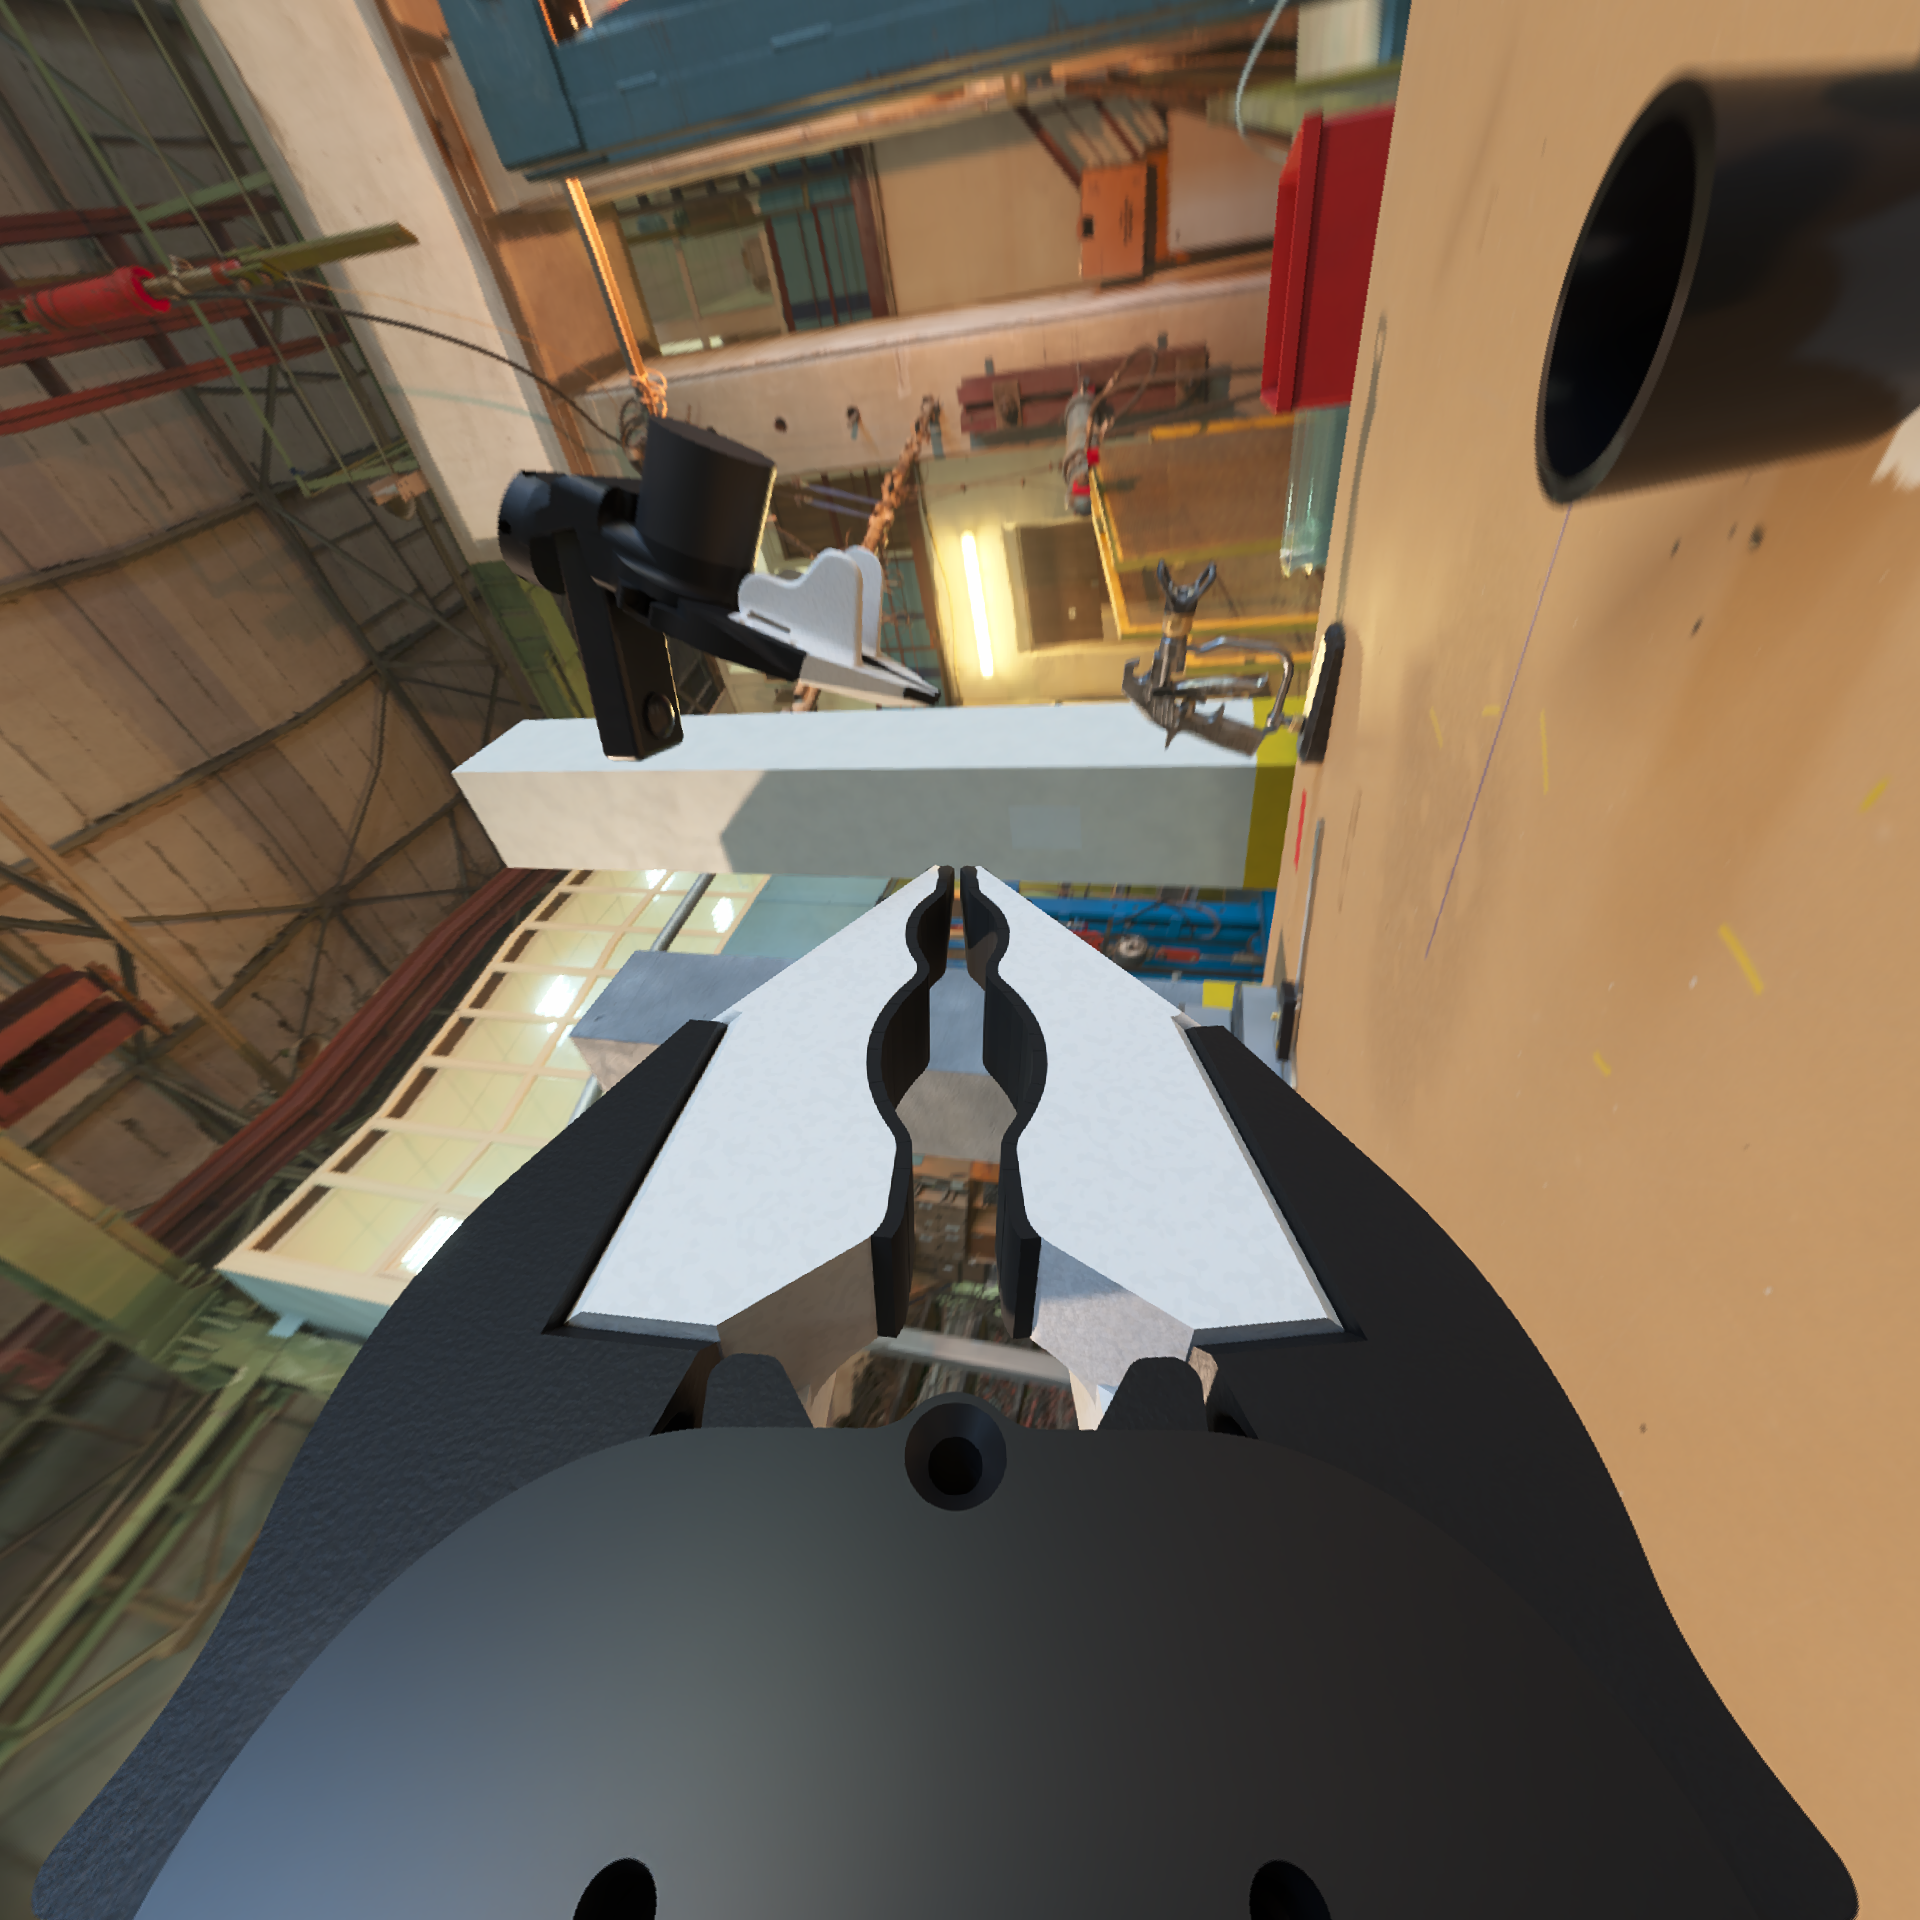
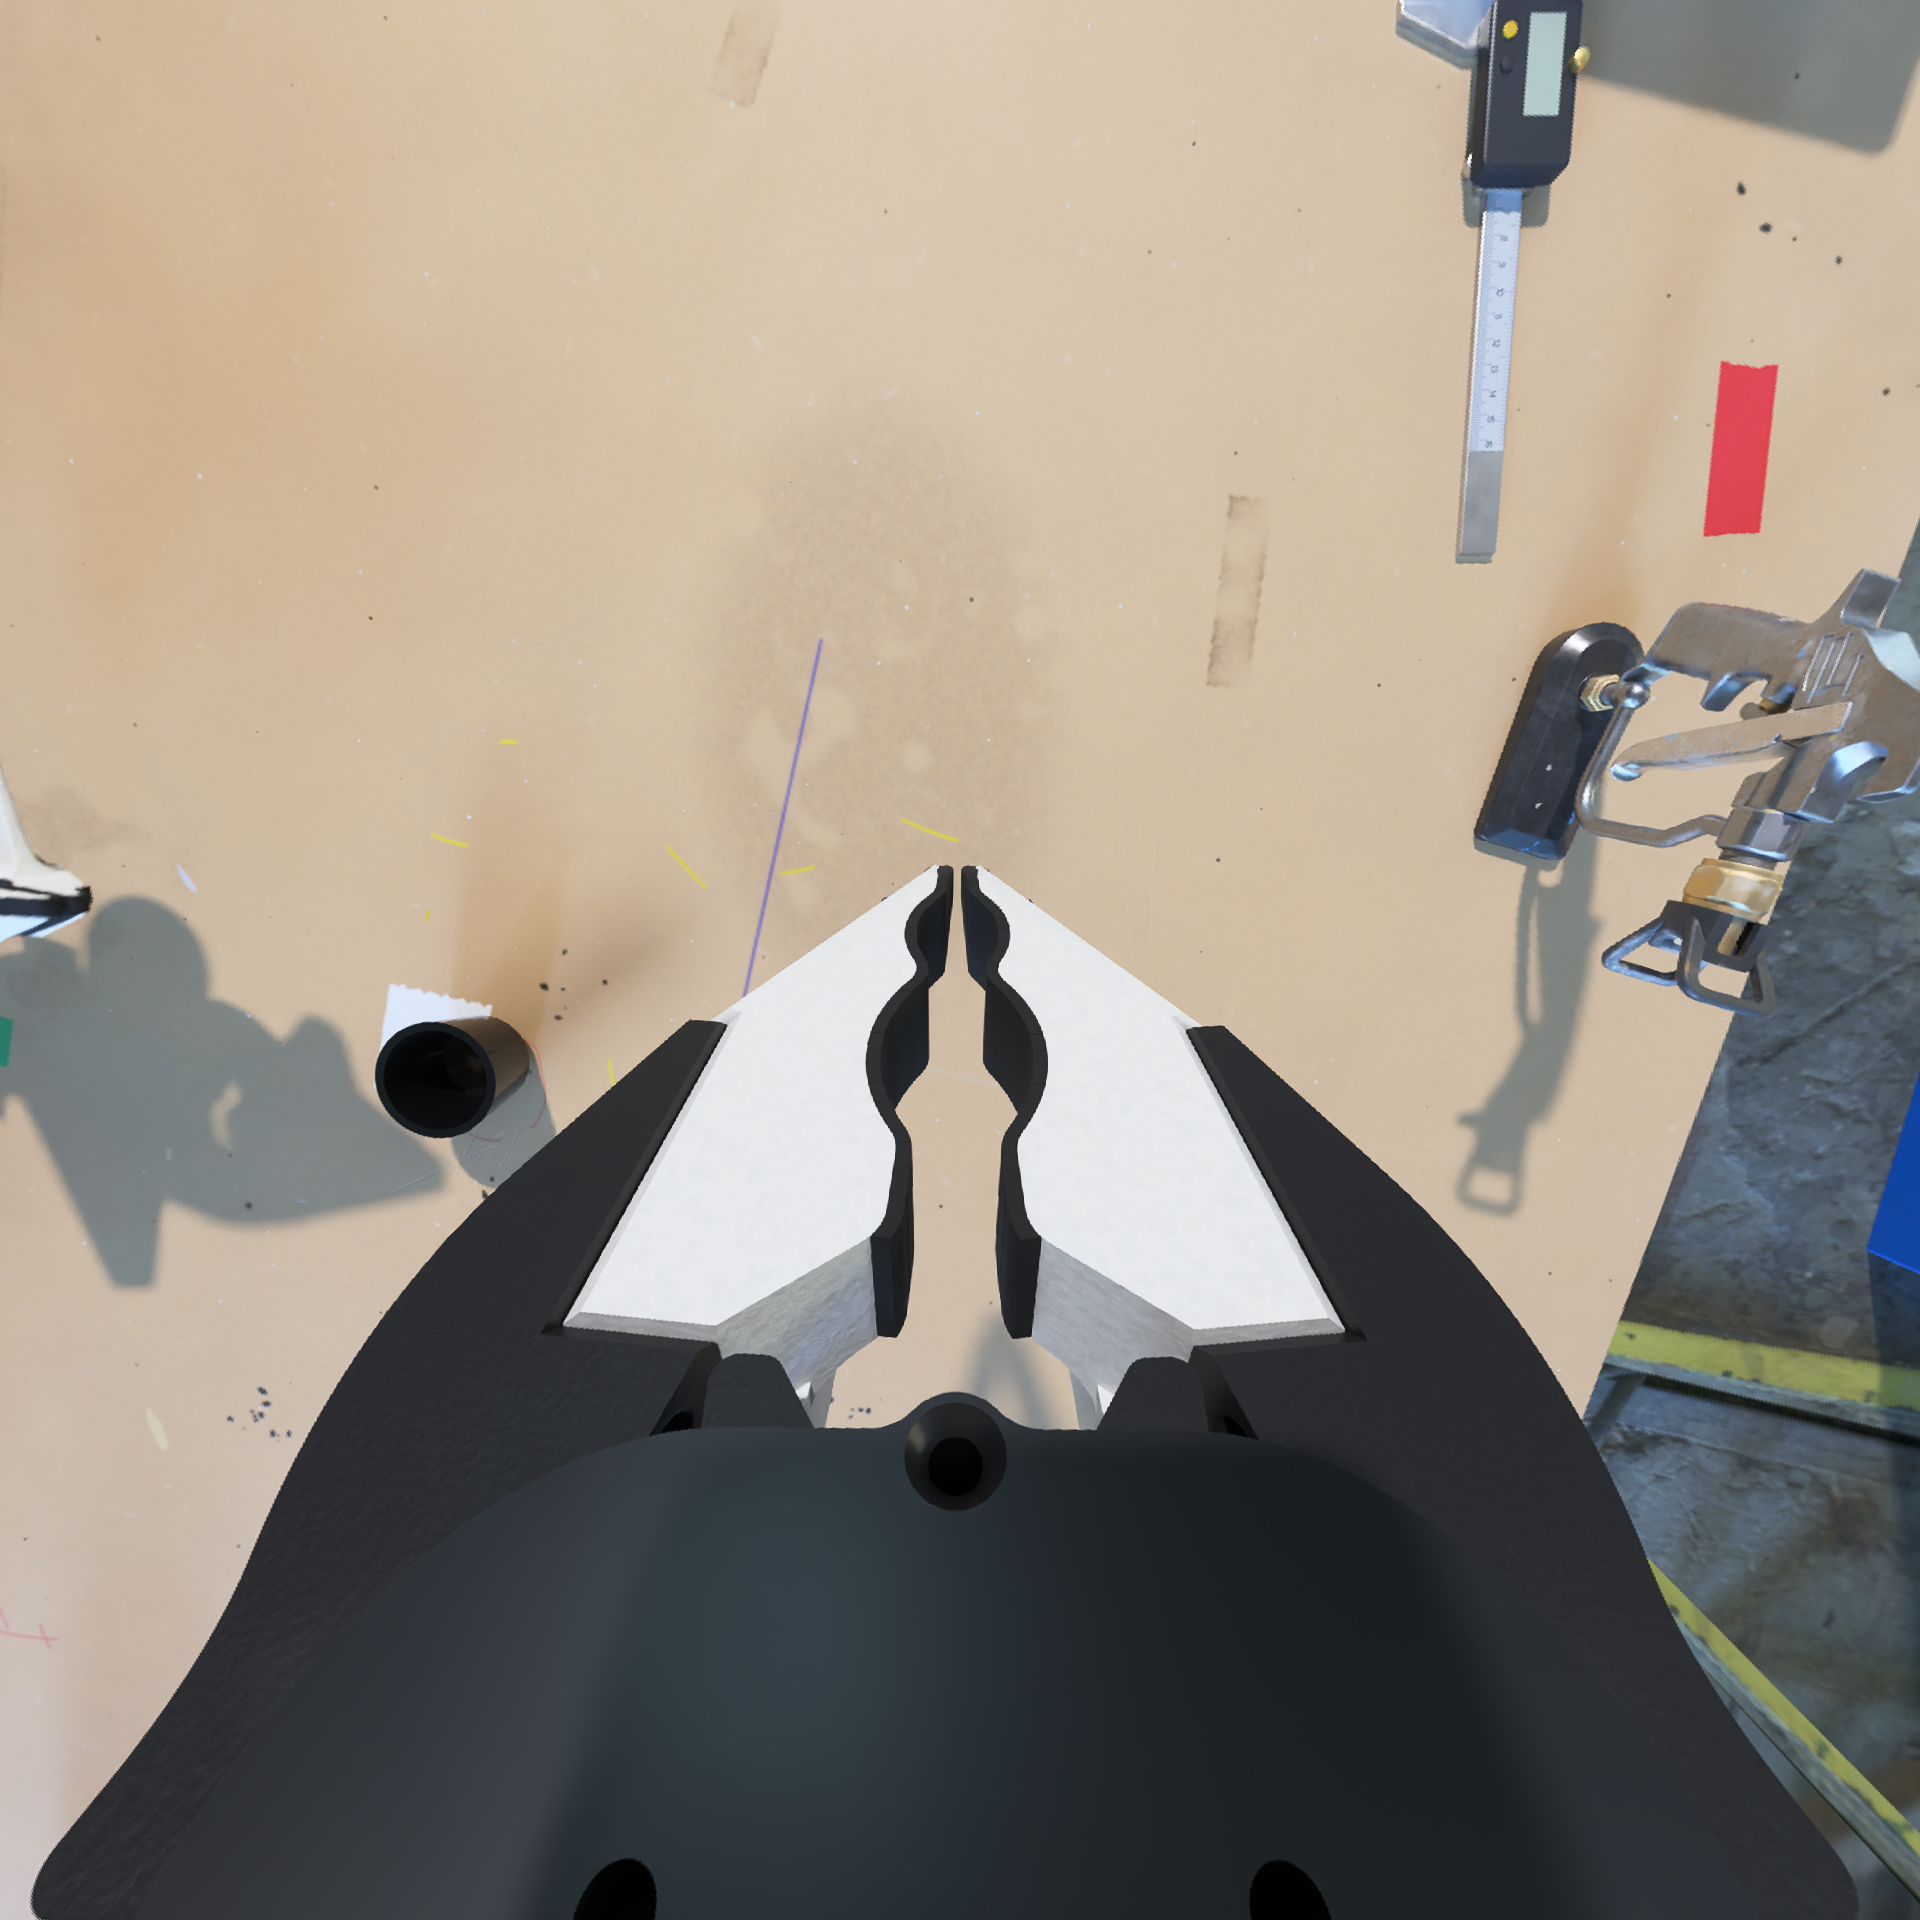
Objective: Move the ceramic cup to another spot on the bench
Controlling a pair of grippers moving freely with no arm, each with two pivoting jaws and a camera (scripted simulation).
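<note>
The ceramic cup (image 2: 447, 1075) is a black, handleless cylinder standing upright on the tan bench (image 2: 935, 416), with a white paper scrap behind it. In the left wrist view the cup (image 1: 1683, 281) is close, up and to the right of my fingers. My left gripper (image 1: 956, 878) is shut and empty, held off the bench beside the cup. My right gripper (image 2: 956, 878) is shut and empty, pointing down at the bench to the right of the cup. It also shows in the left wrist view (image 1: 894, 681), hanging in the air.
A digital caliper (image 2: 1507, 260), a strip of red tape (image 2: 1740, 447) and a metal spray gun (image 2: 1745, 769) on a black base lie at the right of the bench, near its edge. A red box (image 1: 1325, 260) stands at the bench's far side.
</note>
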